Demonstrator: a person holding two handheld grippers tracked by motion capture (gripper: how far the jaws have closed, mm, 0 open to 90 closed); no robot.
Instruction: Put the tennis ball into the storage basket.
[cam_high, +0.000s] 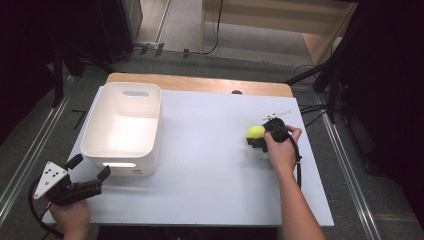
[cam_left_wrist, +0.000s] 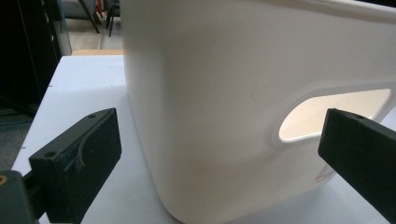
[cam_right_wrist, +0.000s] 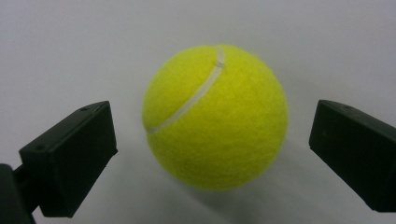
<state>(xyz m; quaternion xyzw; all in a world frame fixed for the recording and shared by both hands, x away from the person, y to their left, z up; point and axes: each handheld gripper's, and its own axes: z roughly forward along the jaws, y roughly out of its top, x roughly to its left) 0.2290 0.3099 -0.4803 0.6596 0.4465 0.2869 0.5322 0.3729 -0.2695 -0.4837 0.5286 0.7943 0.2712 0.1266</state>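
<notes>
right claw (cam_right_wrist: 212, 154) wide around the ball (cam_right_wrist: 215, 116), ready to grip.
the ball sits on the counter (cam_high: 210, 165) at its right side, between the jaws but apart from both; left claw (cam_high: 90, 172) waits wide by the bin (cam_high: 122, 127), likely where the ball goes.

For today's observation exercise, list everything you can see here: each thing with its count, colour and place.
ball: 1, yellow-green, right part of table, between the open jaws of the right tool
bin: 1, white, left part of table
table: 1, white top with a wooden far edge
left tool: 1, black, near left corner, open, facing the bin
right tool: 1, black, open, at the ball
hands: 2, one on each tool
</notes>
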